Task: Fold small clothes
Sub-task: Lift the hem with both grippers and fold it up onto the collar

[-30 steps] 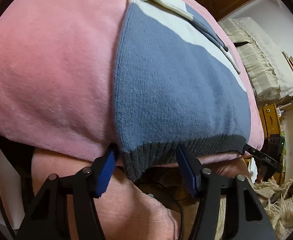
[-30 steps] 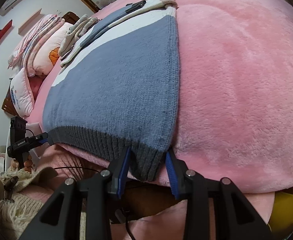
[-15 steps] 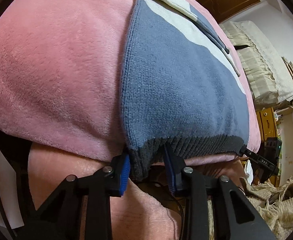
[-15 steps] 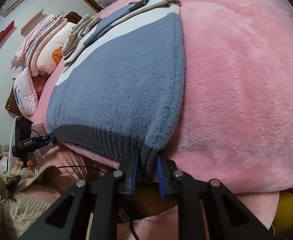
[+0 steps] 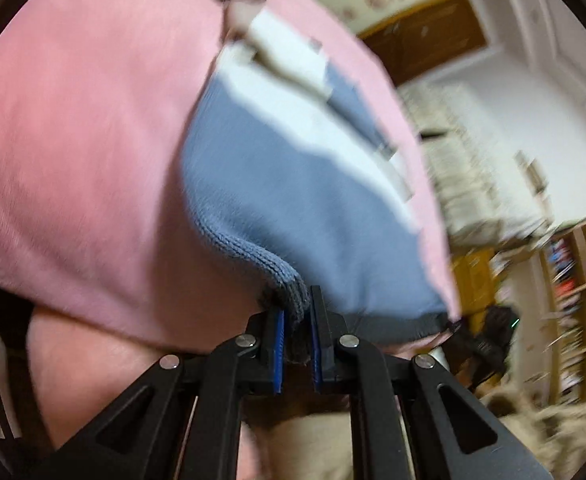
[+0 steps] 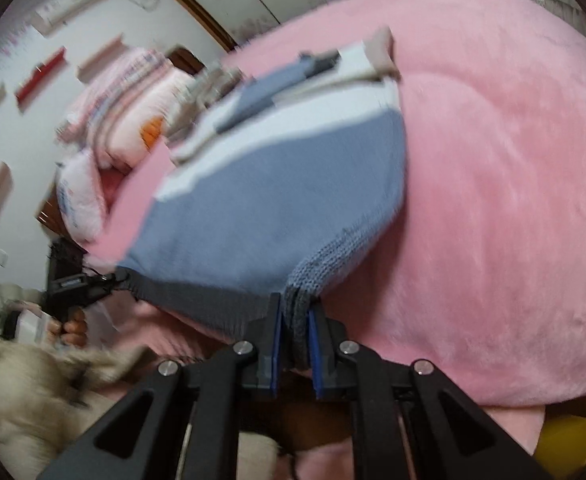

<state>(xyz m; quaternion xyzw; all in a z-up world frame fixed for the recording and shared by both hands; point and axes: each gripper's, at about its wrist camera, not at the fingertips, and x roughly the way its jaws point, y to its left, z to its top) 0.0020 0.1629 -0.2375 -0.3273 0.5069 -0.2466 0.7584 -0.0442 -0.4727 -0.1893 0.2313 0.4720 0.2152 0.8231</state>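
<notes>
Small knitted sweater (image 5: pixel 293 204) — blue-grey body, white band across the upper part, dark grey ribbed hem — lies spread on a pink plush blanket (image 5: pixel 85 140) over a bed; its hem end hangs at the blanket's near edge, the collar end lies farthest from both cameras.

Left gripper (image 5: pixel 296 334): blue-padded fingers (image 5: pixel 278 344) drawn in tight on the left hem corner; the dark ribbing is bunched between them and the knit edge rises in a ridge off the blanket just above the pads.

Right gripper (image 6: pixel 293 336): fingers (image 6: pixel 313 348) closing, already pressing on the right hem corner; a fold of grey rib sits pinched between the pads, and the blue side edge curls up from the blanket beside it.

Right wrist view also catches the left gripper at the far hem corner, a hand (image 6: pixel 71 326) on its handle; the hem runs between the two corners, sagging slightly.

Both views blurred, background soft: stacked pink bedding (image 6: pixel 125 92) beyond the sweater's far end, a cream fringed textile (image 6: pixel 33 384) low at the left — too blurred to identify further.
</notes>
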